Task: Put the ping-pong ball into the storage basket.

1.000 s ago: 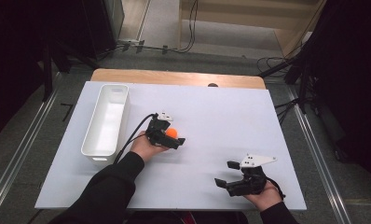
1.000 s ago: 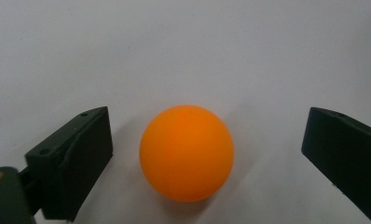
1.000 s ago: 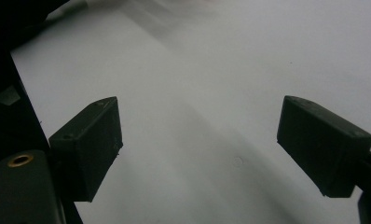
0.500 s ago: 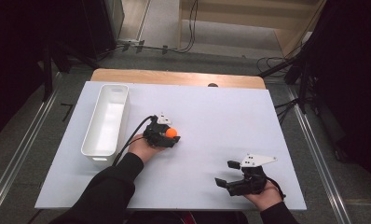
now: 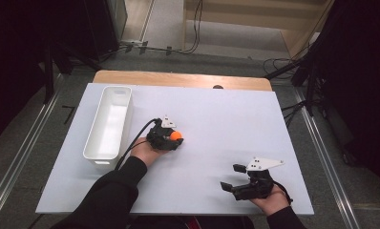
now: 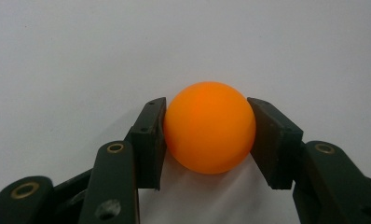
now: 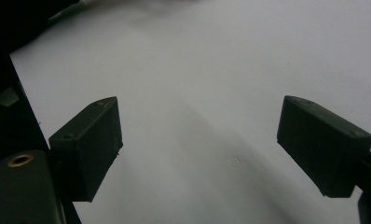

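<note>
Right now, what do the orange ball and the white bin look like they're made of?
Orange ball: likely thin hard plastic, matte, with an even colour and a soft sheen, like a table-tennis ball; it is pinched in the left claw. White bin: seemingly moulded plastic, smooth and slightly glossy, with rounded corners and a rolled rim.

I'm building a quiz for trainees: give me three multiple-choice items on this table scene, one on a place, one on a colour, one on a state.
1. Where is the white bin?
A. At the table's left side
B. At its right edge
C. Under the right gripper

2. What colour is the ball?
A. Green
B. Orange
C. Blue

3. How do the left gripper's jaws stand?
A. Wide open over bare table
B. Closed on a cable
C. Closed on the ball

Answers: 1 A, the high view shows it left of the ball; 2 B, plainly orange; 3 C, both pads press the ball's sides, having just closed.
</note>
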Tool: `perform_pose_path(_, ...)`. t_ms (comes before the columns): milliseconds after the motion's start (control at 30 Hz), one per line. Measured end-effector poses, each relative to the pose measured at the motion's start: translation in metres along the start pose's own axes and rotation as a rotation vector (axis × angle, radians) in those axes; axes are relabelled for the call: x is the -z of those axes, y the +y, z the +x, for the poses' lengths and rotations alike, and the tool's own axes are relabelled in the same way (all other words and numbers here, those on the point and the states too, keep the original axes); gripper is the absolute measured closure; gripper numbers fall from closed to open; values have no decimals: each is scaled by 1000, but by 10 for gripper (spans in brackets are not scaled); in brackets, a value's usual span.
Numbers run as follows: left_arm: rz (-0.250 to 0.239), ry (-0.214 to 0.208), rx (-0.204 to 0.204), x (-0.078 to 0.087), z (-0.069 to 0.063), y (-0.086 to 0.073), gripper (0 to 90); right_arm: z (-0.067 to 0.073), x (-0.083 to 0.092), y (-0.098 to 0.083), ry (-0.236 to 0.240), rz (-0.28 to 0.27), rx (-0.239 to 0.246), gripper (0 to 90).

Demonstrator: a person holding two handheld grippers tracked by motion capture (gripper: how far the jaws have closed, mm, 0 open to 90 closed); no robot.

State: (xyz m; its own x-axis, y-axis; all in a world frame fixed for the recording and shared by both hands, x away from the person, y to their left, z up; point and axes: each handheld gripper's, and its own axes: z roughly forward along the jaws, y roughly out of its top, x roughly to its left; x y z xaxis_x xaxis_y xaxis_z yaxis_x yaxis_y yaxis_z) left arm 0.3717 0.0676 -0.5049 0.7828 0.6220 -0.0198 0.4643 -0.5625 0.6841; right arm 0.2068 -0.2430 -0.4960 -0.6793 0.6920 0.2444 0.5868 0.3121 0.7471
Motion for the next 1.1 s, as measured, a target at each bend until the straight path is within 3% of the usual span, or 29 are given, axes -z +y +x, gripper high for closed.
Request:
perform_pose_path(700, 0, -3, 23, 3, -1, 3, 504, 1, -1, 0, 1, 9, 2, 126)
perform_pose_path(1100, -13, -44, 70, 13, 0, 9, 504, 2, -1, 0, 2, 11, -1, 126)
